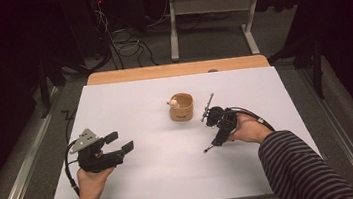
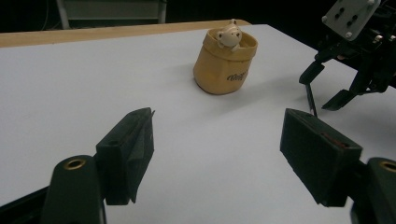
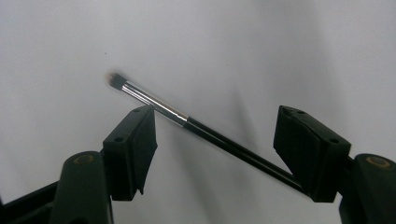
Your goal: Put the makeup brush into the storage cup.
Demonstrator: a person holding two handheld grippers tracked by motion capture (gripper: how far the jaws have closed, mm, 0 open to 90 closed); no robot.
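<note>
- My left gripper (image 1: 119,142) hovers low over the white table (image 1: 163,181), jaws wide, nothing between them.
- The tan cup (image 1: 181,110) with a small bear figure (image 1: 173,102) stands mid-table.
- My right gripper (image 3: 215,140) has jaws wide; the brush (image 3: 187,123) lies between them on the table, right of the cup.

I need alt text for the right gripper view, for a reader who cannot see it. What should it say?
A thin black brush with a silver collar and a small dark tip lies slantwise on the white table, between the two open black jaws of the right gripper. The jaws stand wide apart and the brush's far end passes behind the right-hand jaw.
</note>
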